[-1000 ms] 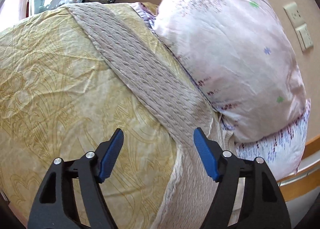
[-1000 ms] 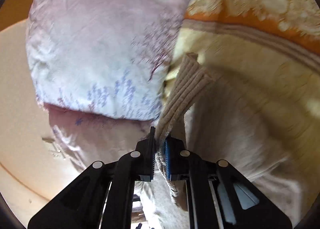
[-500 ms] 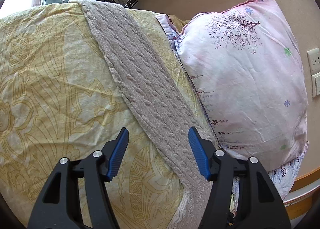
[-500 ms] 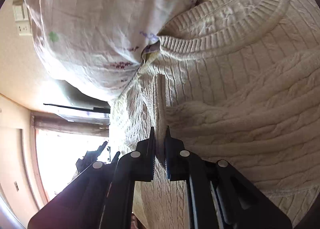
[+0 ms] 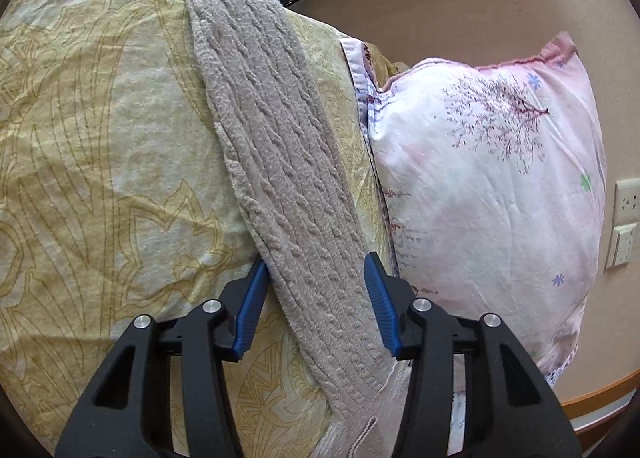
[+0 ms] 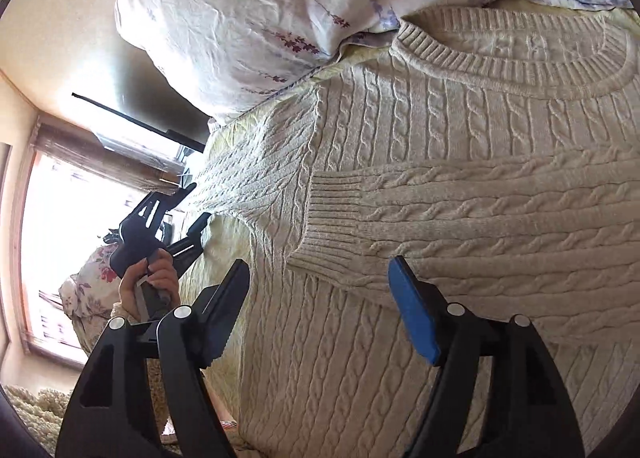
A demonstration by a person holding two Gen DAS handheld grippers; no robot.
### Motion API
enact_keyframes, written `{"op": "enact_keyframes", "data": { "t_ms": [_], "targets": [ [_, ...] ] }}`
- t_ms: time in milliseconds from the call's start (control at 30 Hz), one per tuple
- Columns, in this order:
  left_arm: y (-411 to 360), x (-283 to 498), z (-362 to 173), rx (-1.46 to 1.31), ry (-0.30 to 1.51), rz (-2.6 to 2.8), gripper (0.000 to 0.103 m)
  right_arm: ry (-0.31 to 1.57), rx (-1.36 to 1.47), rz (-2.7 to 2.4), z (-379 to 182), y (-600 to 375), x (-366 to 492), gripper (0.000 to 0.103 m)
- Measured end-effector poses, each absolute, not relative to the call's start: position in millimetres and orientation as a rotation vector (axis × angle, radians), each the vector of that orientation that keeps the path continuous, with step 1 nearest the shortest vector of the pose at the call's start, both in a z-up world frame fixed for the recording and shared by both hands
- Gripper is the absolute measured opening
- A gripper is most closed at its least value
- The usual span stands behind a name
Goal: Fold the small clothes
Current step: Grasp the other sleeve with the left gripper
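**Cable-knit sweater flat on bed, one sleeve folded across, both grippers open**

A cream cable-knit sweater [image 6: 460, 186] lies spread on a yellow patterned bedspread [image 5: 100, 162], its ribbed crew neck toward the pink floral pillow [image 5: 492, 194] at the head of the bed. In the right wrist view one sleeve lies folded across the chest, ribbed cuff [image 6: 332, 214] resting on the body panel. The other sleeve [image 5: 280, 162] runs outstretched across the bedspread in the left wrist view, just beside the pillow edge.

The left gripper [image 5: 316, 298] has its fingers spread wide, one on either side of the outstretched sleeve; the nearer pad is at the sleeve's edge, contact not confirmed. Nothing is clamped.

The right gripper [image 6: 316, 298] is also wide apart, above the sweater body just below the folded cuff, holding nothing. The person's left hand [image 6: 152, 278] is visible gripping the other tool's handle. A wall socket [image 5: 628, 202] sits beside the pillow.
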State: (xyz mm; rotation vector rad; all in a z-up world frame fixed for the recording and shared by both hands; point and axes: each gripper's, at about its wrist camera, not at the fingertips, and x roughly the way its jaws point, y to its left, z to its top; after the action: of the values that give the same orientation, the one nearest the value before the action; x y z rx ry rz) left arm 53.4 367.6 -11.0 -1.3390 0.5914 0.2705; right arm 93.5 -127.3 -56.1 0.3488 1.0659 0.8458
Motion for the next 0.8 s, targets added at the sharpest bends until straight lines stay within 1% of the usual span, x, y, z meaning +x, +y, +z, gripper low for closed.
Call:
{"op": "enact_keyframes", "data": {
  "t_ms": [167,200,233,300,333,367,433,567,700,800],
  "targets": [
    [389,48,-20,-1.442,0.518,0.312,0.036,1.005,0.468,0.717,-52,-179,94,0.074],
    [393,49,-21,-1.452,0.505,0.315,0.036,0.989,0.494,0.686,-52,-193,93,0.074],
    [397,50,-21,-1.454,0.503,0.317,0.035,0.970,0.524,0.652,-51,-206,91,0.074],
    [403,56,-21,-1.442,0.517,0.322,0.029,0.940,0.579,0.598,-52,-232,87,0.074],
    [404,60,-21,-1.434,0.529,0.320,0.023,0.926,0.607,0.572,-52,-246,81,0.074],
    [404,63,-22,-1.435,0.539,0.311,0.006,0.916,0.629,0.550,-52,-256,78,0.074],
    [400,66,-18,-1.447,0.519,0.265,0.006,0.898,0.669,0.511,-55,-276,70,0.074],
    [379,71,15,-1.369,0.469,0.119,0.006,0.888,0.710,0.471,-64,-294,56,0.074],
    [341,76,53,-1.301,0.422,-0.065,0.006,0.902,0.720,0.464,-71,-308,46,0.074],
    [298,81,76,-1.251,0.417,-0.199,0.006,0.904,0.703,0.472,-72,-311,38,0.074]
  ]
}}
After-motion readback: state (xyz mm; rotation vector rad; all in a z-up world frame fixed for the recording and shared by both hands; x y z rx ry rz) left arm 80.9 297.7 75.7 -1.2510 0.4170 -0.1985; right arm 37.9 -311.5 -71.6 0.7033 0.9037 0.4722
